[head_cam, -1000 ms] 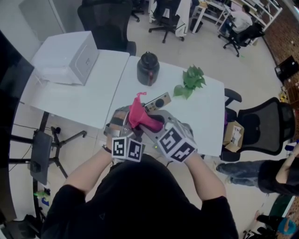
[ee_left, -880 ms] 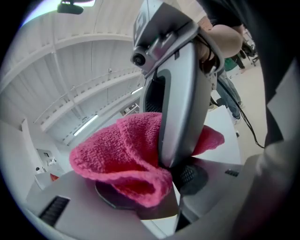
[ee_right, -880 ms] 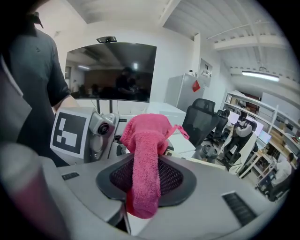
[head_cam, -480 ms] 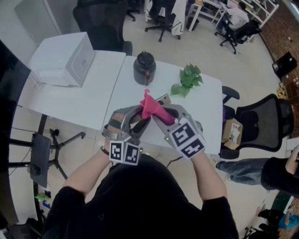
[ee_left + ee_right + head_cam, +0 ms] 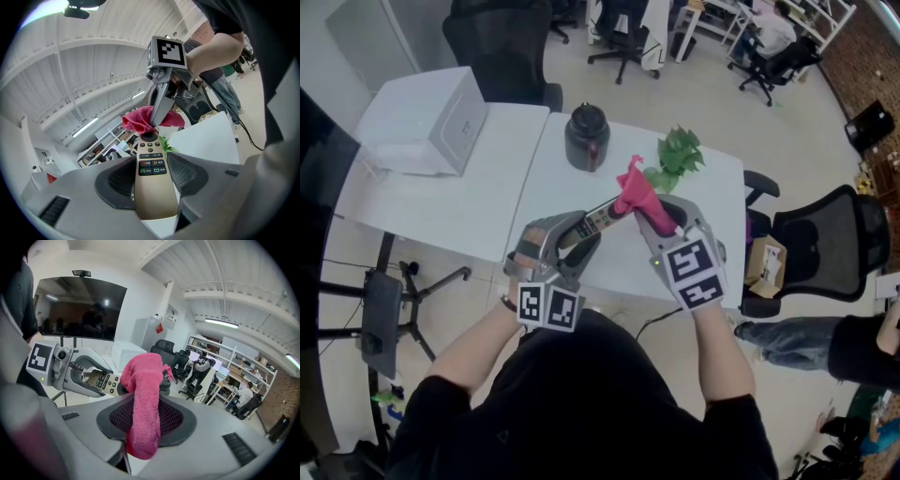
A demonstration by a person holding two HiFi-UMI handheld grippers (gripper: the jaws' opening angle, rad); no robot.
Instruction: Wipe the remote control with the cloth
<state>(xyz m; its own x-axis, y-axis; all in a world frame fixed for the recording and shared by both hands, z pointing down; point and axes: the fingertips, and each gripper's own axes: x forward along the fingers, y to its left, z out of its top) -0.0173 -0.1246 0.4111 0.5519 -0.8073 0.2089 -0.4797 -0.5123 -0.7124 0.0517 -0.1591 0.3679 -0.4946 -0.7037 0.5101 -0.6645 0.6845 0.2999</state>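
Rightward since a second ago has swung your right gripper [image 5: 649,208], jaws pinching the pink cloth [image 5: 632,186] at the far tip of the remote control [image 5: 602,217], which your left gripper [image 5: 577,234] clamps, pointing near-level over the white table [image 5: 708,192].

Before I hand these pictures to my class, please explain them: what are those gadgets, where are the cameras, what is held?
No robot here: a person holds a hand-held gripper in each hand. One picture comes from a head camera looking down; two come from cameras on the hand-held grippers. The left hand-held gripper clamps a gold remote control; the right hand-held gripper pinches a pink cloth at the remote's far end. On the white table stand a dark jug and a green plant.
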